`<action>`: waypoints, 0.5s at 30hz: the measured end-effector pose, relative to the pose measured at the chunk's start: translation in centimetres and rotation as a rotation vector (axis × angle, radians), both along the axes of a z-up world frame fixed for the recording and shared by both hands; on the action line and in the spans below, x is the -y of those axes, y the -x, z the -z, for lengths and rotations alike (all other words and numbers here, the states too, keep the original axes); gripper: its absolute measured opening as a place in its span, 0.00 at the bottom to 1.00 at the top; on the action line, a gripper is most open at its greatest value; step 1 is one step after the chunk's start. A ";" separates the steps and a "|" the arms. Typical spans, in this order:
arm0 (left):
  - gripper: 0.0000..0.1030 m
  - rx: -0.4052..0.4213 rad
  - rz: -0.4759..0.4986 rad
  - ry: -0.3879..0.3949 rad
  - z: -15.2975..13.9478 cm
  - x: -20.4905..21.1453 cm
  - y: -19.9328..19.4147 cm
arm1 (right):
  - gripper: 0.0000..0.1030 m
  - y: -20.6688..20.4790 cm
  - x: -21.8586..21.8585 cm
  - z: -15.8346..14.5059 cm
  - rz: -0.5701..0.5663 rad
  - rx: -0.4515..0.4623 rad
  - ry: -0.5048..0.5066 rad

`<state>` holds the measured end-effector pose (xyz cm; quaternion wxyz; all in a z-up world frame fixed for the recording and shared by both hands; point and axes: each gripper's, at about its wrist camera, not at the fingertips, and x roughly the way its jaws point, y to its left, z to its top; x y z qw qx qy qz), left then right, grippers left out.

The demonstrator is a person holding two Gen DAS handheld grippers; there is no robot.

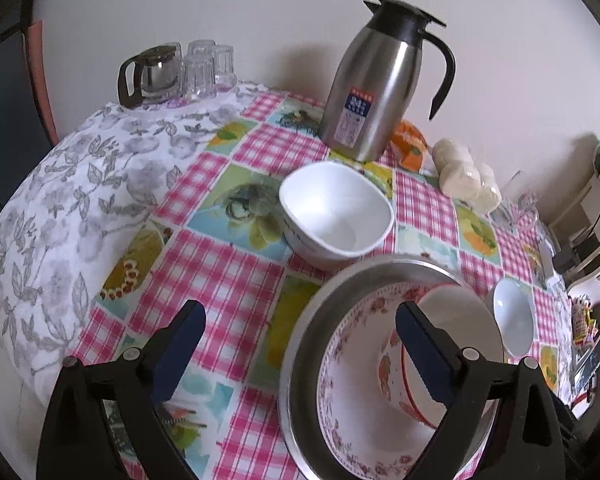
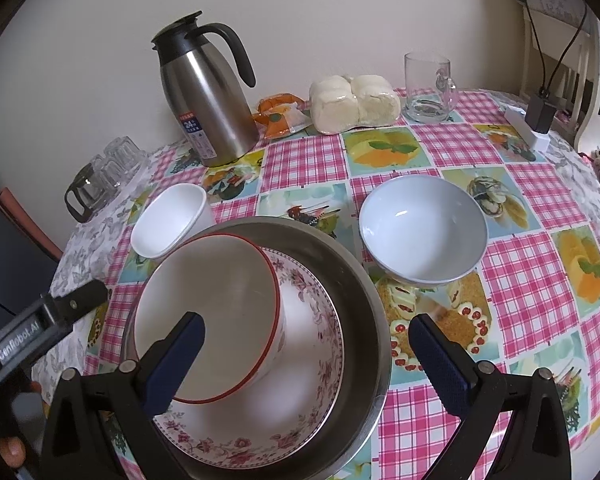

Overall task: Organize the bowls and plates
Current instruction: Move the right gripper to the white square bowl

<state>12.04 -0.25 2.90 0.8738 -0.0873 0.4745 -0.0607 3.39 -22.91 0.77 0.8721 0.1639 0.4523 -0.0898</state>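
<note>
Both pairs of jaws stand spread wide and hold nothing. The right gripper (image 2: 306, 344) hovers over the near side of the steel basin (image 2: 364, 280), its left finger above the red-rimmed bowl (image 2: 208, 316) that sits tilted inside the floral bowl (image 2: 300, 412), which itself lies nested in the basin. The left gripper (image 1: 300, 332) hangs to the left of that same stack, its right finger over the floral bowl's rim and its left finger over bare table (image 1: 204, 264).

Two bowls are not yet stacked. The pale blue bowl (image 2: 422, 230) stands upright just beyond and to the right of the basin, ahead of the right gripper's right finger, so the right hand looks the nearer one for it. The square white bowl (image 1: 336, 212) sits just beyond the basin on the left side, straight ahead of the left gripper and slightly right of its midline; in the right wrist view it appears tipped against the basin's far rim, though I cannot tell if they touch.

My guess is the next grasp turns on that split: each loose bowl lies forward of its own-side gripper, rim up, open to a pinch on its near wall.
</note>
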 end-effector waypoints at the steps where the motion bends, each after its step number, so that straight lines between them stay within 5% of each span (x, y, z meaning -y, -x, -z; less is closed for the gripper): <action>1: 0.96 0.004 -0.006 0.002 0.0 -0.2 -0.1 | 1.00 0.0 0.0 0.0 0.001 0.003 -0.001; 15: 0.98 0.051 -0.076 0.078 1.1 -3.9 -2.3 | 1.00 -0.4 -1.1 -1.7 -0.020 0.086 0.007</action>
